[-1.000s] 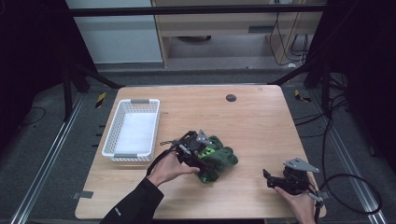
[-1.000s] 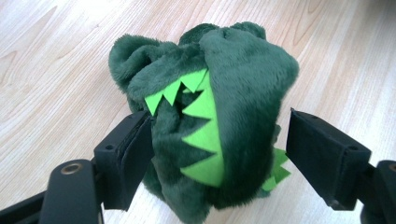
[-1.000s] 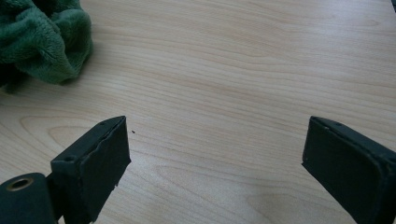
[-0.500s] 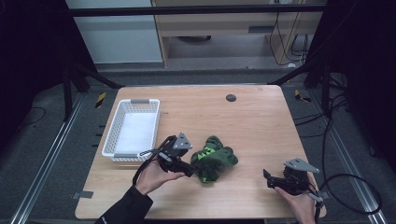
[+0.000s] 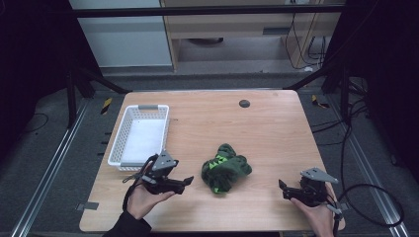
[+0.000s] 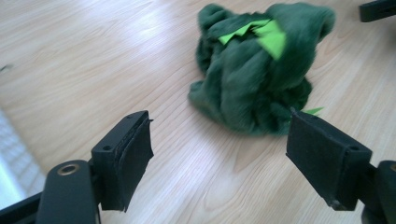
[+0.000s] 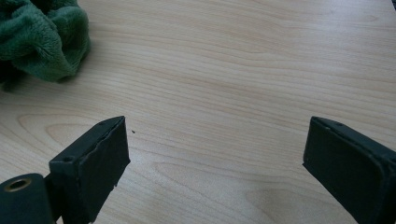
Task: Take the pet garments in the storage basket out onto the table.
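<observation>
Left claw (image 5: 188, 180) and right claw (image 5: 282, 186) gape empty beside the unlabelled green plush (image 5: 225, 167).

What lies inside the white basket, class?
The white basket shows a bare white floor with nothing lying in it; its near wall hides a thin strip of that floor.

A wooden table (image 5: 207, 113) carries a crumpled dark green cloth (image 5: 225, 168) with bright green patches near its middle. To the cloth's left, close but apart, the left gripper (image 5: 187, 181) hangs with jaws spread and nothing between them. At the near right edge, the right gripper (image 5: 282, 189) is likewise spread. A white basket (image 5: 140, 135) sits at the left, a black disc (image 5: 244, 103) toward the far side.
</observation>
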A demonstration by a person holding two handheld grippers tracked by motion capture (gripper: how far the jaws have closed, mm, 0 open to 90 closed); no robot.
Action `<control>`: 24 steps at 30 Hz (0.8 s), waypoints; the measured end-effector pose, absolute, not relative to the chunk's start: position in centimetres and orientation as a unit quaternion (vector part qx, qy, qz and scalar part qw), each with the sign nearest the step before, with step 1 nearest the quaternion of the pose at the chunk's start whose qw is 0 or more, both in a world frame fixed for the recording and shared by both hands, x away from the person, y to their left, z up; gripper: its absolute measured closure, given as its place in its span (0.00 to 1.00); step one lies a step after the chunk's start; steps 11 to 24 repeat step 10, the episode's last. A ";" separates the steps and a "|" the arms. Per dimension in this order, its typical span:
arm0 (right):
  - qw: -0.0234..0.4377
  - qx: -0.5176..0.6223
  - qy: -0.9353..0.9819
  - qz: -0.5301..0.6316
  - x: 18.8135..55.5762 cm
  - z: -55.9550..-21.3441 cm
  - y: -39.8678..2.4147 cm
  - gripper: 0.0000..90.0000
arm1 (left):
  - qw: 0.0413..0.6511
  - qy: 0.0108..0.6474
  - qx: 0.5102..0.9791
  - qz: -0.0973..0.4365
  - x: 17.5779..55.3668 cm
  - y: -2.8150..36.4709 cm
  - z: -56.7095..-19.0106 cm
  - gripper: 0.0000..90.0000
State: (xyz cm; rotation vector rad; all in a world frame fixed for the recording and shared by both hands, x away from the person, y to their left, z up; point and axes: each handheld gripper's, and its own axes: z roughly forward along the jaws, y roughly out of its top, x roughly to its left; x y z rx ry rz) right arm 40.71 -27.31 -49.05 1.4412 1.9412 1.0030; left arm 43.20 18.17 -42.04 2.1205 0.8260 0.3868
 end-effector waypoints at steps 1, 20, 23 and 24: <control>0.260 0.530 0.717 0.371 40.7 -49.0 -27.3 0.07 | 0.408 0.343 0.831 0.160 42.9 19.1 -42.5 0.24; 0.262 0.529 0.717 0.371 40.5 -49.0 -27.2 0.07 | 0.409 0.392 0.803 0.183 41.7 22.4 -44.6 0.25; 0.262 0.529 0.717 0.371 40.5 -49.0 -27.2 0.07 | 0.409 0.392 0.803 0.183 41.7 22.4 -44.6 0.25; 0.262 0.529 0.717 0.371 40.5 -49.0 -27.2 0.07 | 0.409 0.392 0.803 0.183 41.7 22.4 -44.6 0.25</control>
